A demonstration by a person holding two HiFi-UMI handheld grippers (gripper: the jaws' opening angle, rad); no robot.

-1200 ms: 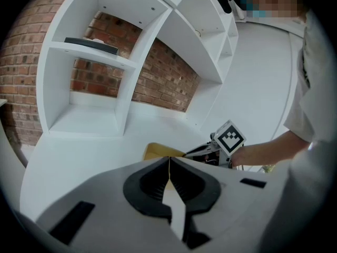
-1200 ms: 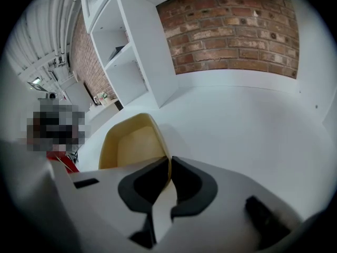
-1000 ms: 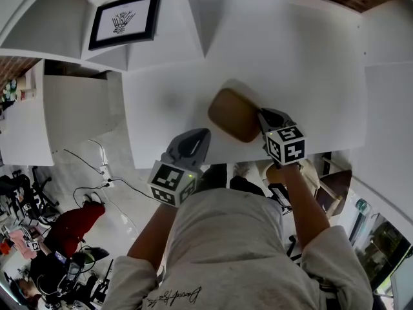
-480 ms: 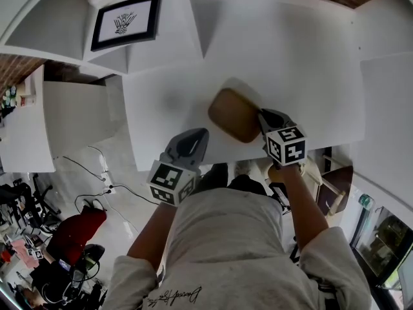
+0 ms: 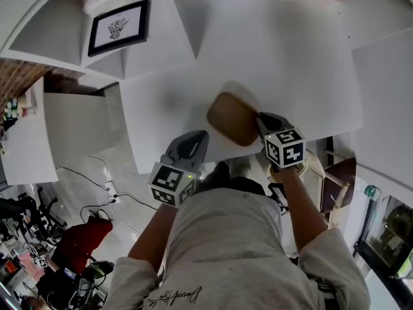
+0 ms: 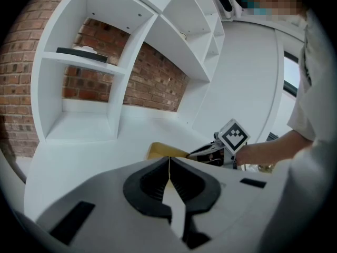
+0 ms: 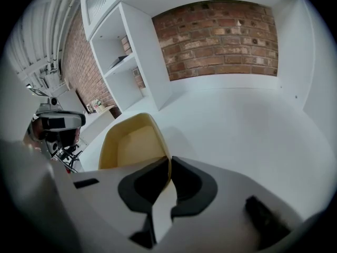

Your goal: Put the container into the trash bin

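A tan, rounded rectangular container (image 5: 233, 117) is held just above the white table (image 5: 290, 57) near its front edge; its pale yellow inside (image 7: 131, 144) shows in the right gripper view. My right gripper (image 5: 263, 123) is shut on the container's near rim (image 7: 167, 165), the jaws pinching the thin wall. My left gripper (image 5: 193, 144) hangs at the table's front edge, left of the container, jaws pressed together on nothing. From the left gripper view the container (image 6: 164, 151) and the right gripper's marker cube (image 6: 233, 135) lie ahead. No trash bin is in sight.
White shelving (image 5: 97, 37) with a framed picture (image 5: 116, 28) stands at the left. A brick wall (image 7: 221, 36) backs the table. Cables (image 5: 103, 173), a red object (image 5: 77, 231) and a wooden chair (image 5: 335, 179) are on the floor below.
The container and both grippers keep their places; only the head view has shifted slightly.
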